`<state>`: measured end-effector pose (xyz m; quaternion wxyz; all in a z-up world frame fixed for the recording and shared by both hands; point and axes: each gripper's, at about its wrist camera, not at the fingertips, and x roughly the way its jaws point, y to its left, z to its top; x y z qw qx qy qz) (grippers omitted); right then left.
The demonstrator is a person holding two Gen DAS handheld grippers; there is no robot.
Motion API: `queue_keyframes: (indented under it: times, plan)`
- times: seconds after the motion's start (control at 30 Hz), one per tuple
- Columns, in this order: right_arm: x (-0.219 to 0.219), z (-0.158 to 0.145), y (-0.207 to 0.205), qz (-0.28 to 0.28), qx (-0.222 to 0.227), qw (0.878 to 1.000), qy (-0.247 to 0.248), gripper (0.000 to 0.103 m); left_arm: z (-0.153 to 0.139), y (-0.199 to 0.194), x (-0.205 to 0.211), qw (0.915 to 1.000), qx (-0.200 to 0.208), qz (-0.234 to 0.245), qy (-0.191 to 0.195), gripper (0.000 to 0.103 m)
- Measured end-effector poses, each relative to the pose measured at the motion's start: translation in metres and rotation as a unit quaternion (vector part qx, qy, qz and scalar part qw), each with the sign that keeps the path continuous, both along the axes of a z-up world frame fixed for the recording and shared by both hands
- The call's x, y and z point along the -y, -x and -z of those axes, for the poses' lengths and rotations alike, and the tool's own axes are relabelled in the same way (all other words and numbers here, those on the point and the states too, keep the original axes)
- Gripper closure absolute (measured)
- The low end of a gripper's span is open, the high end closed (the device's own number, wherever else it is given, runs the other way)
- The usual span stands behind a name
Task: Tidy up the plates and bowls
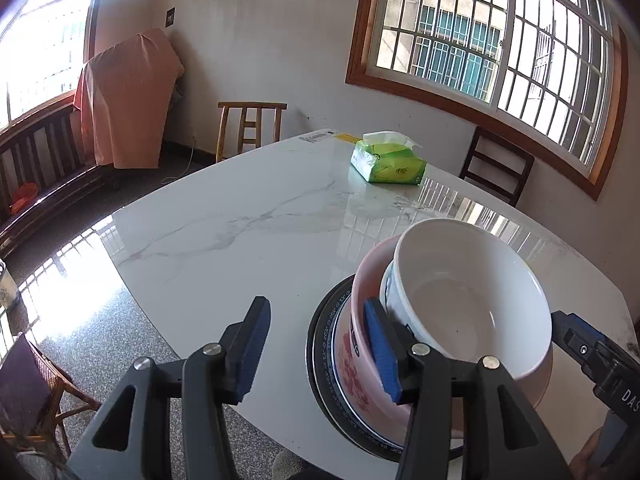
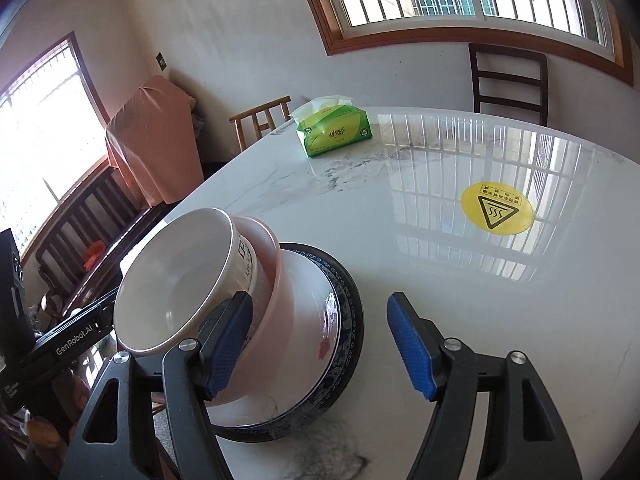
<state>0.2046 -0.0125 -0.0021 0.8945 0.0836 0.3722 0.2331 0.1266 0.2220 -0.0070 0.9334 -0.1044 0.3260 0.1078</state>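
From the left wrist, a stack is seen near the edge of the white surface point(image 1: 240, 240). A white bowl point(image 1: 472, 300) is set inside a pink bowl point(image 1: 360, 352), and both are set on a white plate point(image 1: 342, 344) over a dark plate point(image 1: 320, 344). The left tool point(image 1: 316, 354) is released; nothing is held. One blue pad is just beside the pink bowl, and a touch cannot be told. The other pad is over the bare surface.

From the right wrist, the same stack is seen, with the white bowl point(image 2: 176, 280) tilted inside the pink bowl point(image 2: 268, 292). The right tool point(image 2: 320, 346) is also released and holds nothing. The stacking looks done. Only a tissue pack point(image 2: 336, 130) and a yellow sticker point(image 2: 496, 208) are left elsewhere.
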Motion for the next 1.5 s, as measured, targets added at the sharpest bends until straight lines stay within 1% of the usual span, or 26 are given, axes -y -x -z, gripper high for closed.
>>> queue_keyframes:
  times: [0.07, 0.13, 0.17, 0.2, 0.27, 0.37, 0.43, 0.5, 0.6, 0.73, 0.9, 0.97, 1.2, 1.4, 1.5]
  plan:
    - [0.001, -0.004, 0.012, 0.006, 0.022, 1.0, -0.003, 0.031, 0.002, 0.003, 0.001, 1.0, 0.005, -0.002, -0.001, 0.053]
    - [0.001, -0.006, 0.025, 0.012, 0.046, 0.999, -0.002, 0.027, 0.003, 0.009, 0.001, 1.0, 0.008, -0.004, 0.0, 0.052]
    - [0.001, -0.008, 0.031, 0.015, 0.058, 0.998, -0.004, 0.023, 0.003, 0.011, 0.001, 0.9999, 0.011, -0.007, -0.003, 0.051]
    - [0.001, -0.009, 0.036, 0.017, 0.069, 0.997, -0.007, 0.019, 0.003, 0.014, 0.002, 0.9998, 0.014, -0.01, -0.008, 0.049]
    - [0.0, -0.012, 0.045, 0.021, 0.087, 0.996, -0.012, 0.018, 0.002, 0.02, 0.006, 0.9994, 0.022, -0.013, -0.021, 0.049]
    - [-0.004, -0.014, 0.056, 0.022, 0.11, 0.994, -0.002, 0.012, 0.001, 0.028, 0.012, 0.999, 0.03, -0.012, -0.031, 0.048]
    - [-0.007, -0.015, 0.064, 0.026, 0.128, 0.991, 0.005, 0.011, 0.001, 0.032, 0.016, 0.9986, 0.036, -0.011, -0.038, 0.048]
    - [-0.008, -0.014, 0.072, 0.029, 0.141, 0.99, 0.009, 0.005, 0.0, 0.037, 0.021, 0.9977, 0.041, -0.011, -0.053, 0.048]
    - [-0.006, -0.011, 0.076, 0.034, 0.137, 0.99, 0.004, 0.004, -0.002, 0.046, 0.028, 0.9963, 0.047, -0.012, -0.071, 0.048]
    - [0.001, -0.009, 0.084, 0.038, 0.138, 0.99, -0.006, 0.003, -0.003, 0.061, 0.034, 0.996, 0.053, -0.017, -0.07, 0.048]
    - [0.009, -0.009, 0.098, 0.041, 0.148, 0.988, -0.007, 0.002, 0.002, 0.07, 0.04, 0.9969, 0.033, -0.011, -0.07, 0.048]
    - [0.011, -0.008, 0.102, 0.039, 0.147, 0.988, -0.009, 0.002, 0.003, 0.076, 0.044, 0.9966, 0.034, -0.009, -0.074, 0.048]
    - [0.021, -0.009, 0.122, 0.037, 0.163, 0.986, -0.014, 0.002, -0.002, 0.097, 0.065, 0.9948, 0.051, 0.011, -0.087, 0.048]
    - [0.032, -0.008, 0.139, 0.045, 0.174, 0.984, -0.02, 0.001, -0.009, 0.109, 0.083, 0.9938, 0.057, 0.033, -0.089, 0.048]
    - [0.036, -0.007, 0.145, 0.048, 0.177, 0.983, -0.018, 0.001, -0.012, 0.113, 0.089, 0.9938, 0.058, 0.037, -0.088, 0.048]
